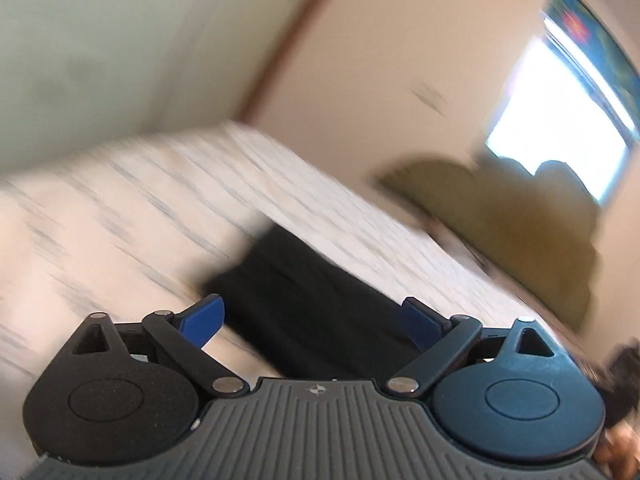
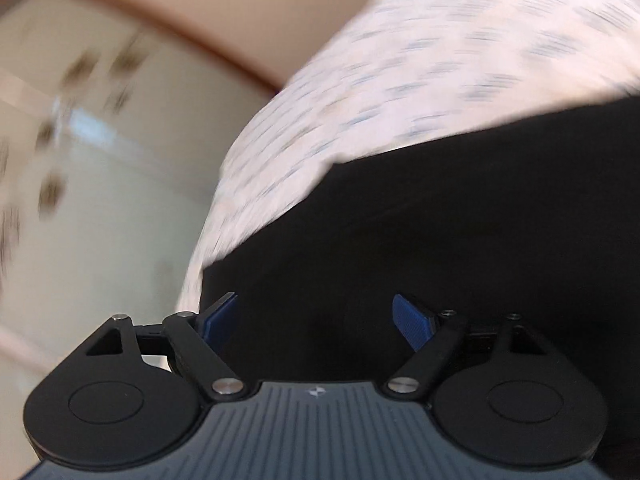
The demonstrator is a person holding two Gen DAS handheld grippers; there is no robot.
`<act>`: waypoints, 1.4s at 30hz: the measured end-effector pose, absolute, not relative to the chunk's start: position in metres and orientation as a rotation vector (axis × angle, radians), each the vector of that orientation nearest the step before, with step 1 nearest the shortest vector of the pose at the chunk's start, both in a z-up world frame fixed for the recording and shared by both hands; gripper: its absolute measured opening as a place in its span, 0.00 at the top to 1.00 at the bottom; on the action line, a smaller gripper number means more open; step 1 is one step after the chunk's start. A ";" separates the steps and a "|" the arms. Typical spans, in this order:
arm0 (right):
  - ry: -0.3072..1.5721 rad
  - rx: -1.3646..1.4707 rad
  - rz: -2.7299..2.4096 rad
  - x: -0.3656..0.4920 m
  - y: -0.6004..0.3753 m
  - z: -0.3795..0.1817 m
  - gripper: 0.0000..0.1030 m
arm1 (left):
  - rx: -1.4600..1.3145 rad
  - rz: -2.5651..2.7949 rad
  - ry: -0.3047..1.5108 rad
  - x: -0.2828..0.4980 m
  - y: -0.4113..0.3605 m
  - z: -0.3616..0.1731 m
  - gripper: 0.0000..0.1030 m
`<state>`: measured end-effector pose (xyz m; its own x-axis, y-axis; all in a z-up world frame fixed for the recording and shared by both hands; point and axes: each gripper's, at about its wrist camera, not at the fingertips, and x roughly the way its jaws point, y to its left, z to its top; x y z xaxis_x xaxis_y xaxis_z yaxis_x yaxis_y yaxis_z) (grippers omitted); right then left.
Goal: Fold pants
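Observation:
Black pants [image 1: 312,300] lie flat as a folded strip on a white bed with a faint blue print [image 1: 132,216]. My left gripper [image 1: 316,316] is open and empty, raised above the near end of the pants. In the right wrist view the pants [image 2: 460,232] fill the lower right, lying on the same bed cover [image 2: 400,80]. My right gripper [image 2: 316,316] is open and empty, close over the black fabric near its edge. Both views are blurred by motion.
An olive-green cushion or headboard [image 1: 520,224] stands beyond the bed's far side, under a bright window [image 1: 560,112]. Pale walls with a brown trim [image 1: 296,28] lie behind. The bed's edge [image 2: 208,208] drops off to the left in the right wrist view.

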<state>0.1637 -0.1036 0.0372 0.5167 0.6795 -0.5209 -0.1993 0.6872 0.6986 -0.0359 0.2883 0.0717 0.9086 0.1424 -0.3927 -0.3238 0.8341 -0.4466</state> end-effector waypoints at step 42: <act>0.402 -0.298 0.638 0.129 0.158 0.030 0.79 | -0.858 0.150 0.515 0.003 0.344 0.054 0.02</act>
<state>0.1290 0.1581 0.0304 0.7308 0.5140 -0.4491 -0.6274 0.7650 -0.1453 0.0032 0.3442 0.0545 0.8678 -0.0771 -0.4908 -0.3287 0.6517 -0.6835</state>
